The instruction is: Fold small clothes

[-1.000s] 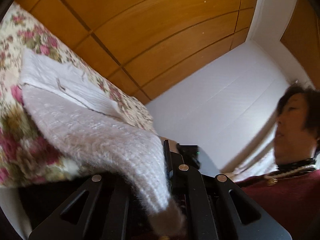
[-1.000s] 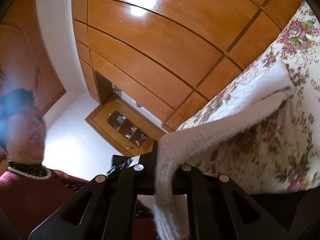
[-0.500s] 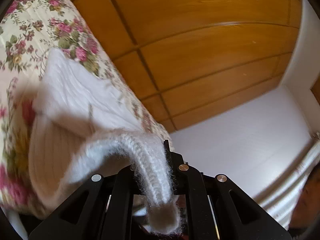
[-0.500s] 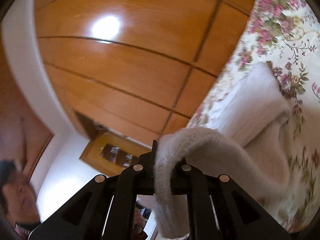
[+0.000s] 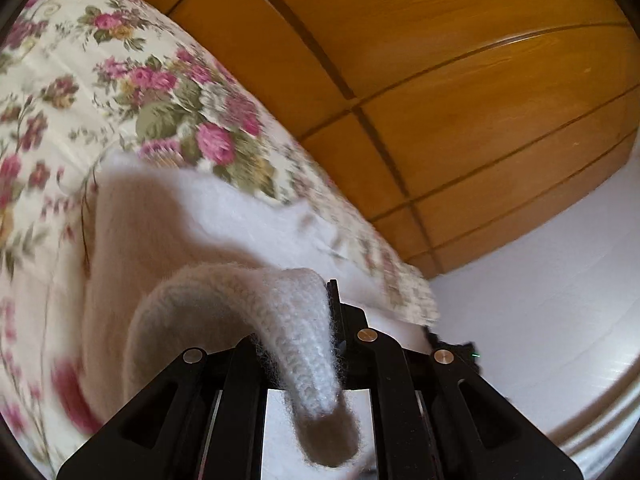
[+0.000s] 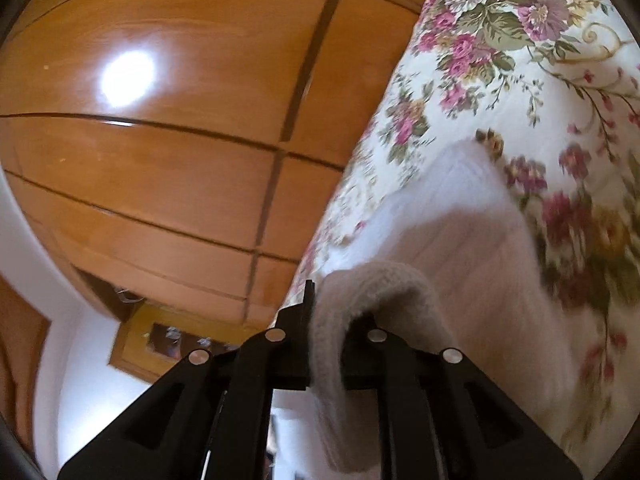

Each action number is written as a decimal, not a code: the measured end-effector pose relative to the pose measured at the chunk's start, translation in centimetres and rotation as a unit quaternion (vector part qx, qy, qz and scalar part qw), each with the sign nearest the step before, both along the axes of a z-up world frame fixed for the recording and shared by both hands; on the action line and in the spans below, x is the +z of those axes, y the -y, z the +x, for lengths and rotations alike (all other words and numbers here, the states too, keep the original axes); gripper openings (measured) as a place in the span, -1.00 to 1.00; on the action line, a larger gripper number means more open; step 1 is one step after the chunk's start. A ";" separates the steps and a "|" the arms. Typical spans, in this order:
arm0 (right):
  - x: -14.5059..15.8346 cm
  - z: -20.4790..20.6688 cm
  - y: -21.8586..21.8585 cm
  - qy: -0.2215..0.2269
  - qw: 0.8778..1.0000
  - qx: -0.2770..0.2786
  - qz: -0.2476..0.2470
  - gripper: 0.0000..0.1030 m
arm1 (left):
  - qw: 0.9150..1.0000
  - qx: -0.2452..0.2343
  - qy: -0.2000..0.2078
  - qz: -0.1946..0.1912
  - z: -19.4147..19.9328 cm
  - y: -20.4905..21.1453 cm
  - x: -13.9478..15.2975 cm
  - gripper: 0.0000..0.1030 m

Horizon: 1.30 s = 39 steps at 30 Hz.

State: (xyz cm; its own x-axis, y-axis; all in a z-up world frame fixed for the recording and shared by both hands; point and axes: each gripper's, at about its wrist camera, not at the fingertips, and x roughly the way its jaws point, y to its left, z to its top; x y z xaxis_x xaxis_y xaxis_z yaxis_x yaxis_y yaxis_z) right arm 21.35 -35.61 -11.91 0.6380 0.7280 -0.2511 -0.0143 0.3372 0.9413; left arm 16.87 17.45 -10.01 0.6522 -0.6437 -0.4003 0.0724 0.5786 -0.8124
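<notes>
A white fluffy knit garment [image 5: 180,220] lies on the floral bedspread [image 5: 100,80]. My left gripper [image 5: 312,304] is shut on its near edge, and the knit arches up from the bed and droops over the fingers. In the right wrist view the same garment [image 6: 472,232] lies on the bedspread [image 6: 520,40]. Its other near corner is between the jaws of my right gripper [image 6: 332,308], which are opening, and the knit hangs down between them. The knit hides the pads of both grippers.
A wooden panelled wardrobe [image 5: 440,80] stands behind the bed and fills the left of the right wrist view, wardrobe [image 6: 160,160]. A white wall [image 5: 540,300] and a wooden shelf niche [image 6: 172,336] are nearby. A small black object [image 5: 452,344] shows at the bed's far edge.
Both grippers have moved forward and down over the bed with the garment's near edge, which now folds over the rest. The person has left both views.
</notes>
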 end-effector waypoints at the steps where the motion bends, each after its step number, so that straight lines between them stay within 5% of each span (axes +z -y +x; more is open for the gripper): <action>1: -0.1 0.3 -0.1 -0.004 1.000 -0.011 -0.017 -0.41 | 1.000 0.008 -0.007 0.025 0.8 0.2 -0.5 -0.67; 2: -0.5 0.6 -0.1 -0.008 0.999 -0.023 -0.030 -0.20 | 0.999 0.015 -0.013 0.042 1.5 0.3 -1.2 -0.39; 3: -1.0 0.9 -0.1 -0.004 0.999 -0.035 -0.039 -0.20 | 0.998 0.020 -0.016 0.049 1.7 0.4 -1.6 -0.24; 8: -1.7 0.4 -0.3 0.042 0.996 -0.061 -0.052 -0.17 | 0.994 0.028 0.068 0.086 0.9 1.0 -3.0 0.16; 14: 0.4 -0.5 -4.5 0.091 0.968 -0.051 -0.228 0.12 | 0.987 0.005 0.106 0.121 -0.1 2.3 -2.6 0.74; 16: 1.4 -0.1 -6.4 0.064 0.948 -0.043 -0.308 0.12 | 0.987 0.006 0.108 0.118 -0.3 2.2 -2.7 0.74; 20: 4.7 -0.5 -11.6 0.086 0.875 -0.021 -0.476 0.16 | 0.987 0.015 0.111 0.114 -0.7 1.9 -2.7 0.74; 23: 5.3 -0.1 -14.1 0.095 0.839 -0.006 -0.536 0.13 | 0.986 0.020 0.110 0.121 -0.8 2.0 -2.6 0.74; 26: 3.4 1.8 -15.2 0.052 0.804 0.008 -0.592 0.15 | 0.985 0.022 0.107 0.130 -0.7 2.3 -2.6 0.74; 33: 0.5 3.8 -13.6 0.021 0.799 -0.022 -0.601 0.21 | 0.975 0.030 0.047 0.213 0.1 4.3 -1.1 0.73; 39: 0.4 3.6 -13.4 0.027 0.801 -0.028 -0.598 0.23 | 0.977 0.007 0.069 0.202 0.0 8.0 3.3 0.70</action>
